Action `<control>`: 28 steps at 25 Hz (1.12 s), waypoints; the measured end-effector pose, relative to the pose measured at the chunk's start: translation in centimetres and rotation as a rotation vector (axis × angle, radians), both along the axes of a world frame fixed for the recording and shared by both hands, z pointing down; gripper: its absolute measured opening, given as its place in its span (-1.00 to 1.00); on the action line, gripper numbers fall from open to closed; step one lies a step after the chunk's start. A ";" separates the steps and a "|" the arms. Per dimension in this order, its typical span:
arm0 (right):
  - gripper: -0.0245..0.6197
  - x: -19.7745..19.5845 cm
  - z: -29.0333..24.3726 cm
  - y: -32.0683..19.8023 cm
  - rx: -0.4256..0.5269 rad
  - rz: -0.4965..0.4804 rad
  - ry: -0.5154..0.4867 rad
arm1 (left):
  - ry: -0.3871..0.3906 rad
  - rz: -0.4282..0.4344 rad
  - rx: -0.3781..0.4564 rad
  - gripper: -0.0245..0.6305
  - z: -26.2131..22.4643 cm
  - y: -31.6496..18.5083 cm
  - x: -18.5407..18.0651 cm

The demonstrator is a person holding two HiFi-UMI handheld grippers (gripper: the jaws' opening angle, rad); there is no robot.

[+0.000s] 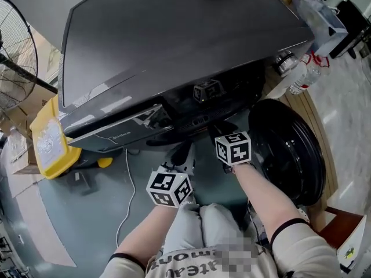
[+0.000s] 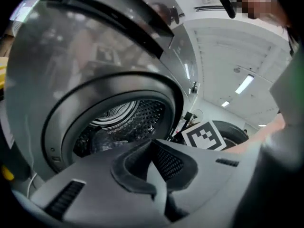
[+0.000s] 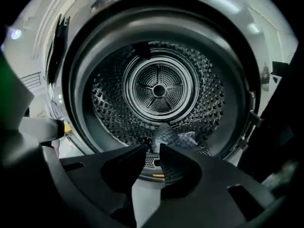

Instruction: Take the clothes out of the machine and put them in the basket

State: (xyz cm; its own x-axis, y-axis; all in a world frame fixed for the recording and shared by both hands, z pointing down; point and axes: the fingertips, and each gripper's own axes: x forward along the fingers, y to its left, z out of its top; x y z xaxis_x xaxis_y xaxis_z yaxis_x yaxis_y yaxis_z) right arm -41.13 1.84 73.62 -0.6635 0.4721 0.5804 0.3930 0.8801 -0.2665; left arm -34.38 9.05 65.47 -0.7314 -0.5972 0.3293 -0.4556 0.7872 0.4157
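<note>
At the drum mouth: right gripper [image 3: 152, 148] jaws slightly apart, narrow gap, nothing in it. Left gripper [image 2: 152, 144] jaws closed tip to tip, empty. Right one looks straight into the perforated steel drum [image 3: 156, 87]. Left one sits just beside it and sees the opening at an angle.

Clothes: one crumpled blue-grey patterned garment [image 3: 173, 137] on the drum floor near the front lip. It lies just past the right jaws and isn't touched by them.

Head view: both grippers are low in front of the dark grey front-loading washing machine [image 1: 174, 33]. Its round black door [image 1: 290, 149] is swung open on the right. A yellow plastic container [image 1: 52, 141] is on the floor left of the machine, well apart from both grippers.
</note>
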 end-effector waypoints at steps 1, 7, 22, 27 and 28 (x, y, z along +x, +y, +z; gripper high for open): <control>-0.62 -0.8 1.0 0.2 0.009 -0.006 -0.019 | -0.015 0.019 -0.018 -0.90 0.9 -0.1 -0.6; -0.08 -5.8 6.2 2.2 0.036 -0.102 -0.097 | -0.080 0.150 -0.012 -0.90 6.1 -1.0 -2.5; 0.10 -13.0 15.8 3.8 0.288 -0.242 -0.017 | -0.126 0.182 -0.016 -0.90 14.3 0.1 -2.4; 0.11 -13.5 16.6 4.6 0.385 -0.266 0.023 | -0.128 0.166 -0.020 -0.90 14.3 0.6 -1.9; 0.11 -13.5 16.7 4.5 0.392 -0.266 0.040 | -0.129 0.160 -0.016 -0.90 14.2 0.7 -1.9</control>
State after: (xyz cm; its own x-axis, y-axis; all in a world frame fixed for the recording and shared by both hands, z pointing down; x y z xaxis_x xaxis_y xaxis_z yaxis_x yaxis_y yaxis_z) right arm -54.66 6.36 90.33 -0.5226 0.3630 0.7714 0.6145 0.7876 0.0458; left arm -36.25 9.80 79.70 -0.6645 -0.7046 0.2489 -0.6241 0.7065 0.3338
